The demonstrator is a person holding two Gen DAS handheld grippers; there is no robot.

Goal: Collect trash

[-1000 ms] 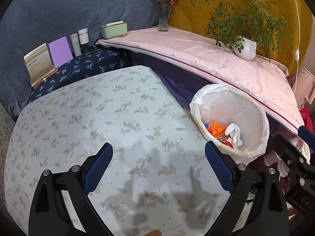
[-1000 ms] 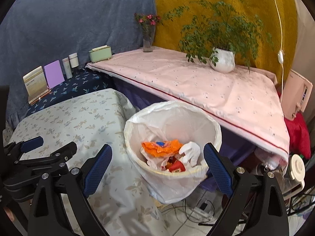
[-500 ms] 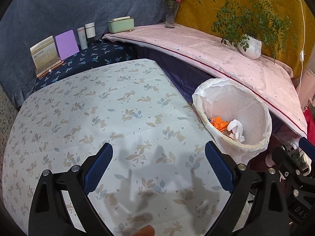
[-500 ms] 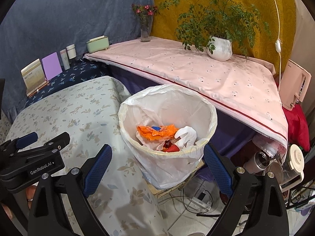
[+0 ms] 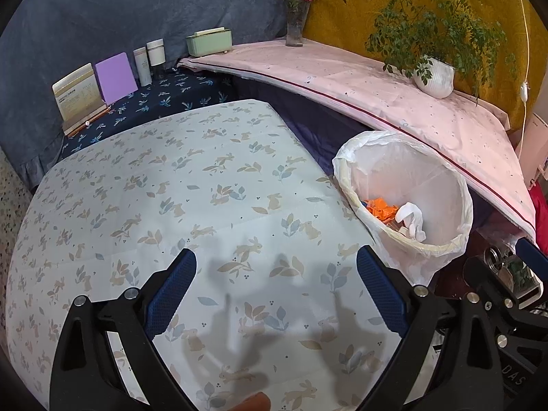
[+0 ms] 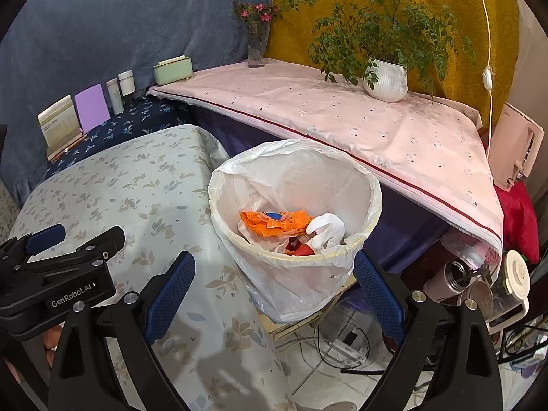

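A potted fern [image 6: 385, 80] sits at two o'clock on the pink-covered shelf [image 6: 342, 120], a flower vase [image 6: 257, 48] at twelve. At ten o'clock stand a purple card [image 5: 115, 78], two pale bottles [image 5: 149, 60] and a green box [image 5: 209, 41]. Below at four o'clock are what may be metal flasks [image 6: 455, 275].

The left gripper [image 5: 275, 289] is of matte black plastic, with two angular arms, each ending in a dark blue finger [image 5: 173, 287] with a fine grid texture. Round silver screws sit on the arms. The right gripper [image 6: 274, 289] has the same build. In the right wrist view, the left gripper's black body carries white letters "GenRobot.AI". A bit of skin shows below it.
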